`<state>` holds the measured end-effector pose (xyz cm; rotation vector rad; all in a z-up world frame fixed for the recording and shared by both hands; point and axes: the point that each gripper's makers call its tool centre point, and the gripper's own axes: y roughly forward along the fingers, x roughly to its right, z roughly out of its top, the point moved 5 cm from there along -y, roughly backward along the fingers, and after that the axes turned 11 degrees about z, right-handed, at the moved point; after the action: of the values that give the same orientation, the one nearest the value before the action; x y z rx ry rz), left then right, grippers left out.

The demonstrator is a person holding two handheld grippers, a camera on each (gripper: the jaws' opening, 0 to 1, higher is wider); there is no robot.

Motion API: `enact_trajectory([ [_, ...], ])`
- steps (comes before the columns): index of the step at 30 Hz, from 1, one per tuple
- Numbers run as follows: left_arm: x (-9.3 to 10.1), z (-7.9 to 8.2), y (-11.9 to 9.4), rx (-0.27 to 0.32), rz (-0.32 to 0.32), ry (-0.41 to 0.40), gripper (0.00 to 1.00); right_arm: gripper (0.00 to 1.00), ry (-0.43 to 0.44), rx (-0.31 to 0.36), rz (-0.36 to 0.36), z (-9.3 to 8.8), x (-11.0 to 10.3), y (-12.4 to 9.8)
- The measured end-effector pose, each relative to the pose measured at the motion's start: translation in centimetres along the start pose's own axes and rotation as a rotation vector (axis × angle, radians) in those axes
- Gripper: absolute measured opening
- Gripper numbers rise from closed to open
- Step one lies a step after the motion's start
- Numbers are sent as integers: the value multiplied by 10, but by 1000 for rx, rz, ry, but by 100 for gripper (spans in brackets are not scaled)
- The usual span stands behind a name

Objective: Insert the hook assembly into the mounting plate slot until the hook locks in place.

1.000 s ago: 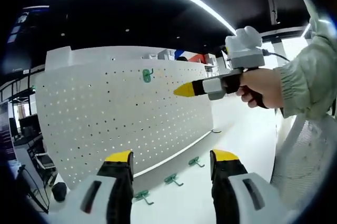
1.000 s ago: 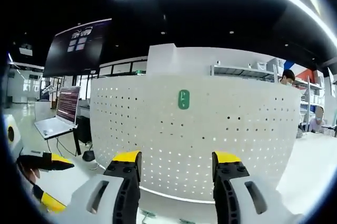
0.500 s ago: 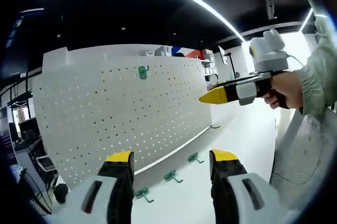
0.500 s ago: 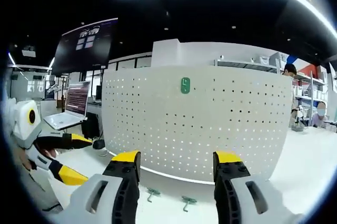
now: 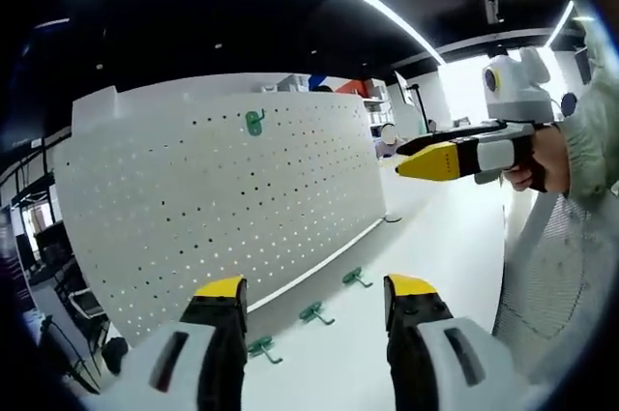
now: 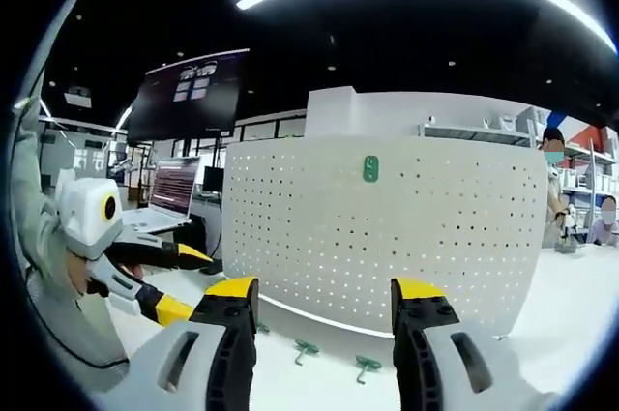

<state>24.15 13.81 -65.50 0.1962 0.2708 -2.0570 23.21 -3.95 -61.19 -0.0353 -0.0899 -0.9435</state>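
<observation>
Left gripper view: white pegboard (image 5: 222,208) stood upright on white table (image 5: 435,266). One green hook (image 5: 253,122) sat mounted near pegboard's top edge. Three loose green hooks (image 5: 313,313) lay on table along pegboard's foot. Left gripper (image 5: 314,295) was released, jaws apart, nothing between them, short of pegboard. Right gripper (image 5: 426,155), held by hand (image 5: 542,155), hung in air off pegboard's end, tips apart and empty. Right gripper view: right gripper (image 6: 324,295) spread wide, facing pegboard (image 6: 406,237); laptop (image 6: 169,198) beyond pegboard's far end.

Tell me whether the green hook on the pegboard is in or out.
In. The small green hook sits mounted high on the white perforated pegboard, clear of the table; whether it has locked cannot be told.
</observation>
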Motion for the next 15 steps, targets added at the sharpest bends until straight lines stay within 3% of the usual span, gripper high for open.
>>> enact_trajectory([
  [6,3,-3,1,-20,-11,23,59,53,29,5,-6,-4,2,-1],
  [15,-7,-7,5,-43,5,53,55,53,-3,-13,29,-8,-2,3],
])
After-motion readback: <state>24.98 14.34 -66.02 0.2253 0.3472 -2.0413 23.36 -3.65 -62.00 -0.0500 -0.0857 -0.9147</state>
